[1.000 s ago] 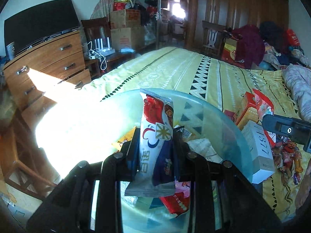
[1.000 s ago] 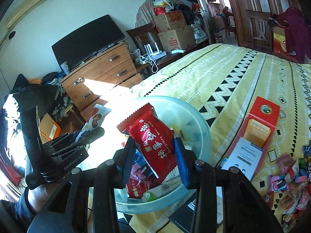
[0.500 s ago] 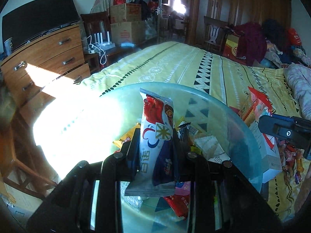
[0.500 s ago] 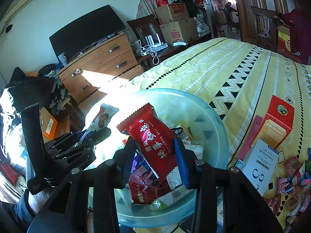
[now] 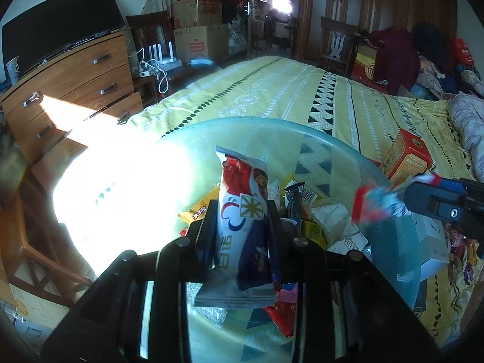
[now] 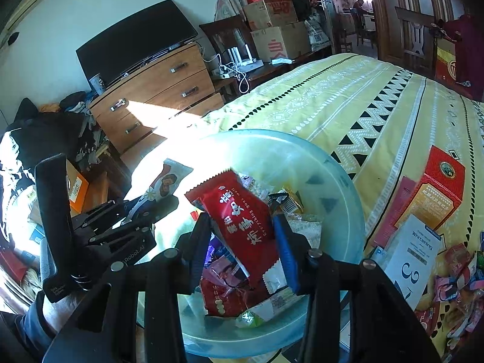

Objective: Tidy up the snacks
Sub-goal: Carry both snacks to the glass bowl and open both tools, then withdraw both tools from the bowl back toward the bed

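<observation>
Above the translucent blue plastic bowl (image 6: 348, 181), both grippers have advanced, left gripper (image 5: 242, 220) pinching the white-and-blue wrapped snack (image 5: 242, 227), right gripper (image 6: 242, 227) apparently loosening on the red foil packet (image 6: 242, 220).

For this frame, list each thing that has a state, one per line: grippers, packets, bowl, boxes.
left gripper: shut on white snack packet, over the bowl
right gripper: shut on red snack packet, over the bowl
bowl: on the bed, partly filled with snacks
orange box: closed, lying beside the bowl

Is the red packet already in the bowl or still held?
Still held. The right tool is shut on the red packet, above the snacks in the bowl.
</observation>
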Action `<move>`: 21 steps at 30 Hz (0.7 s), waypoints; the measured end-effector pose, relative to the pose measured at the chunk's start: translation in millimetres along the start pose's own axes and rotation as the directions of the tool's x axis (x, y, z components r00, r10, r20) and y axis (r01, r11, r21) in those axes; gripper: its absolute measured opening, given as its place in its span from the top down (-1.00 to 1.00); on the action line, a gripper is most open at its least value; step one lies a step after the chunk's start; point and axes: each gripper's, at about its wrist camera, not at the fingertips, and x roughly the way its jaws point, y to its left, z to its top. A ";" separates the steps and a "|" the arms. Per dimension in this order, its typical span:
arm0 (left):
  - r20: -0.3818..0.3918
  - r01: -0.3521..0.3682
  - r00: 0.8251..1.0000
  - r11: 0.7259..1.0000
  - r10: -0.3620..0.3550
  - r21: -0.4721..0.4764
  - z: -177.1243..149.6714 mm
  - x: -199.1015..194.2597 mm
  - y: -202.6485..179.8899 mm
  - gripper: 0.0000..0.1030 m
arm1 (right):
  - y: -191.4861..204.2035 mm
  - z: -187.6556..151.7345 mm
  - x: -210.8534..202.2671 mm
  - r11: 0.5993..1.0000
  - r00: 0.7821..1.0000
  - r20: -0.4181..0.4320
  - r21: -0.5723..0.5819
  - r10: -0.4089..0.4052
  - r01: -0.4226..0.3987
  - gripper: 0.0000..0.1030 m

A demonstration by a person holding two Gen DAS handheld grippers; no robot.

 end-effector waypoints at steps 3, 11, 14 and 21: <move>0.010 -0.014 1.000 1.000 0.014 0.002 -0.8 -3.1 0.0 -0.10 | -1.2 -2.2 2.5 1.000 1.000 -0.001 0.007 -0.021 0.021 -0.16; 0.078 -0.019 0.997 1.000 0.020 -0.005 6.3 -31.4 -8.7 -0.56 | -4.6 -22.8 -19.1 0.998 0.999 0.011 0.044 -0.043 0.043 -0.39; 0.121 0.018 0.992 1.000 -0.020 0.021 5.5 -56.2 -26.0 -0.75 | 1.4 -34.8 -51.5 0.997 0.996 0.057 0.042 -0.069 0.066 -0.41; 0.141 0.132 0.977 0.974 -0.159 0.182 -15.3 -113.2 -101.7 -0.89 | -5.5 -44.4 -163.6 0.979 0.941 0.278 0.126 -0.191 0.162 -0.70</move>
